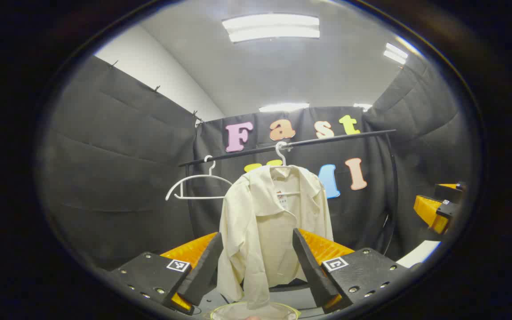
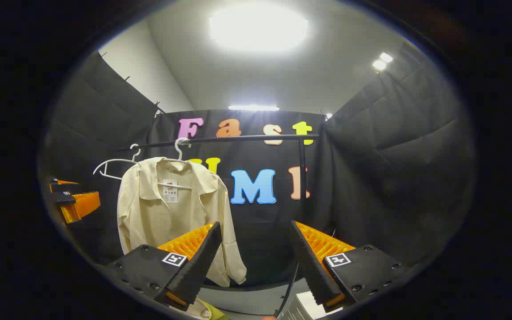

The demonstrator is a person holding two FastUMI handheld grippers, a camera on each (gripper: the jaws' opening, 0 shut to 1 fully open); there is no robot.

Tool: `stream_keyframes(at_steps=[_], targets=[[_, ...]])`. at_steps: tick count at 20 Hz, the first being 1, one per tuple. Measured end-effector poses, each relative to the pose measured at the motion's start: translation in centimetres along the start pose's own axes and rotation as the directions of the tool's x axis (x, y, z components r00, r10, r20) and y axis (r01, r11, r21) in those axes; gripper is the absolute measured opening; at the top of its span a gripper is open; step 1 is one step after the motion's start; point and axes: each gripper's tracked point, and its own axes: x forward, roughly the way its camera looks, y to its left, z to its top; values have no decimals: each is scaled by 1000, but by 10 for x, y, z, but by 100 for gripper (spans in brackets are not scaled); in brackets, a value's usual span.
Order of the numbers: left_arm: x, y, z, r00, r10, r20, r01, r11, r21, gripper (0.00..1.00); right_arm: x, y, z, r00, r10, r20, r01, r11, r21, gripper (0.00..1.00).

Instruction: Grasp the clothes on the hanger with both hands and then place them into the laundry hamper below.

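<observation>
Black cloth walls the booth; left gripper (image 1: 256,262) and right gripper (image 2: 254,258) gape wide.

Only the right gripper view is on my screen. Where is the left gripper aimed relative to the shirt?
Observer: In the left gripper view, the cream shirt hangs centred between the fingers of the open left gripper, untouched.
Operator: Is the hamper under it?
Observer: The hamper shows its rim just below the shirt's hanging sleeve.
Operator: And my right gripper from there?
Observer: The right gripper sits at the far right edge, well aside of the shirt.
</observation>
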Motion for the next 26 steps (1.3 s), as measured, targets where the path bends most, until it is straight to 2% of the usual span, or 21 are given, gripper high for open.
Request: stream_keyframes(at_steps=[18, 26], targets=[[25, -10, -1, 1000, 8, 0, -8, 1000, 25, 92, 29, 5, -2, 1000, 19, 1, -19, 999, 40, 97], [69, -24, 3, 999, 34, 11, -35, 999, 34, 92, 73, 28, 0, 995, 103, 13, -104, 994, 44, 97]])
